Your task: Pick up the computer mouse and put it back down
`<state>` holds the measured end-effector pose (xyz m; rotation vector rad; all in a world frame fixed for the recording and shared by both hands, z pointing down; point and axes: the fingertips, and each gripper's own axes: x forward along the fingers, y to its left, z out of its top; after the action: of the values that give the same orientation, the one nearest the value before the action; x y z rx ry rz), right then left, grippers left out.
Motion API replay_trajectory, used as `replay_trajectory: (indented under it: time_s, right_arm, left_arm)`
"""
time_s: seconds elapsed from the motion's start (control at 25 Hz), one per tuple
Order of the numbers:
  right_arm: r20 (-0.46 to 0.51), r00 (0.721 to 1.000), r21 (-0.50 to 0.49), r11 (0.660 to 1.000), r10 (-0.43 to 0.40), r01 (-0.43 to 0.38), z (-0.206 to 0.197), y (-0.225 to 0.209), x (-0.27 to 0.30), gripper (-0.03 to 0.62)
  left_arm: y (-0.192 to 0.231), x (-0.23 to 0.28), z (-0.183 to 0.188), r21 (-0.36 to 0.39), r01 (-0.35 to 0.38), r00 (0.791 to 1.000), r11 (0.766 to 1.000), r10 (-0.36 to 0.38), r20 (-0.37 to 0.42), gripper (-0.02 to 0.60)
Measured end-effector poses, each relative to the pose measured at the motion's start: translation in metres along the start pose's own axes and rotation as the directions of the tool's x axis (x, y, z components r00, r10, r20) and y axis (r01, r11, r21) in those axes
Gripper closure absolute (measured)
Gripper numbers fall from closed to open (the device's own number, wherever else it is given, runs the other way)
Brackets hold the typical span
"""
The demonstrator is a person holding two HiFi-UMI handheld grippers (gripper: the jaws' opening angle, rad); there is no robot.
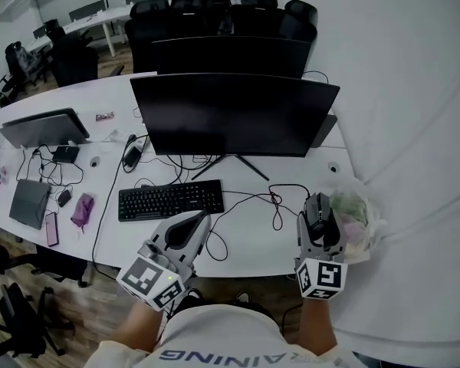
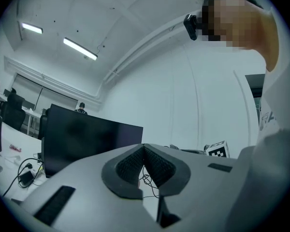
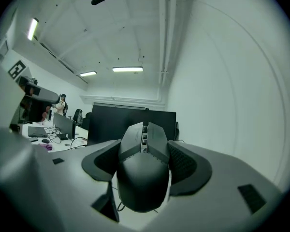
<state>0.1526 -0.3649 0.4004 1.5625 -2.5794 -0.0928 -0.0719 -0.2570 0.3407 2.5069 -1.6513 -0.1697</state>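
Note:
The black computer mouse (image 3: pixel 143 168) sits between the pads of my right gripper (image 3: pixel 144 159), which is shut on it and holds it level in the air. In the head view the mouse (image 1: pixel 319 216) hangs above the right end of the white desk (image 1: pixel 245 236), its cable (image 1: pixel 277 202) trailing left toward the keyboard. My left gripper (image 1: pixel 193 227) floats over the desk's front edge, just below the keyboard, with its pads (image 2: pixel 130 166) pressed together and nothing between them.
A black keyboard (image 1: pixel 170 199) lies in front of a large dark monitor (image 1: pixel 231 113). A crumpled plastic bag (image 1: pixel 354 215) rests at the desk's right end beside the mouse. A laptop (image 1: pixel 44 127), phone (image 1: pixel 51 228), tablet and cables crowd the left side. Office chairs stand beyond.

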Motion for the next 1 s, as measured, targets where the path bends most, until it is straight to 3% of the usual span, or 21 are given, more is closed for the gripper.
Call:
replay_trajectory:
  time_s: [0.44,1.0]
  right_arm:
    - [0.166,0.986,-0.028,0.999,0.025,-0.02,0.077,0.004,-0.018,0.287]
    - [0.188,0.981,-0.054,0.998,0.05,-0.041,0.091,0.014,-0.031,0.287]
  left_arm:
    - [0.007,-0.011,0.023,0.042,-0.029,0.997,0.999,0.026,0.067,0.577]
    - [-0.002,-0.023,0.029,0.046,-0.011,0.995,0.999,0.006,0.096,0.577]
